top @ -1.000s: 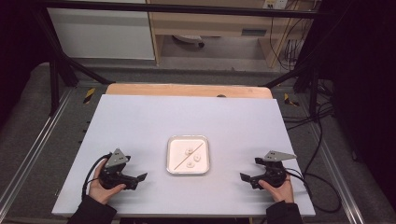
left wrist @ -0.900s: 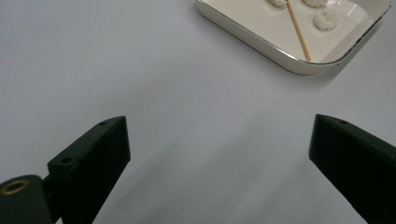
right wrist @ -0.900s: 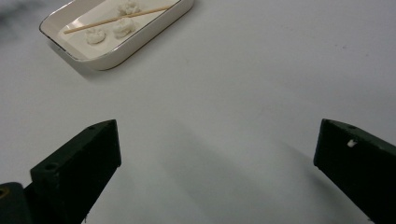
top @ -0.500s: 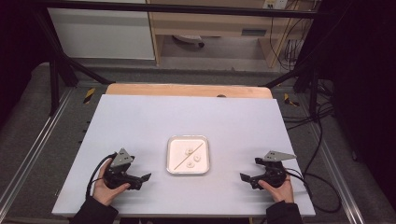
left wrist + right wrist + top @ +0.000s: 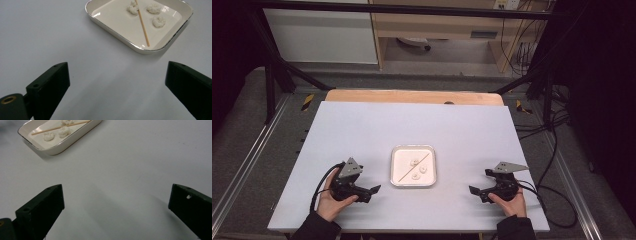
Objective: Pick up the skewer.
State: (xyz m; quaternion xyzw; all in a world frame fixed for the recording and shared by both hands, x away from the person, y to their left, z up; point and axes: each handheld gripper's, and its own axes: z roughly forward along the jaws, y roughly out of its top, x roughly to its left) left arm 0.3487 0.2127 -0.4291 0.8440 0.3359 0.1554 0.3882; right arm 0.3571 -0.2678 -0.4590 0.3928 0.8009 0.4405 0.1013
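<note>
Working at a pale grey-white table top [image 5: 412,125], you have a strip of bare wood [image 5: 412,96] along its far edge, dark metal framing around it, and cabinets and loose cables beyond in a dim room. Near the middle of your side sits the tray [image 5: 430,150] — white, squarish, rounded corners, thin metallic rim. Across it lies a thin wooden stick [image 5: 143,23] on the diagonal, with three small white lumps [image 5: 159,21] beside it — one on one side of the stick, two on the other. Your left gripper [image 5: 368,191] rests left of the tray, near it, jaws spread wide with nothing between. Your right gripper [image 5: 477,191] rests right of the tray, a little farther off, jaws likewise spread and empty.
</note>
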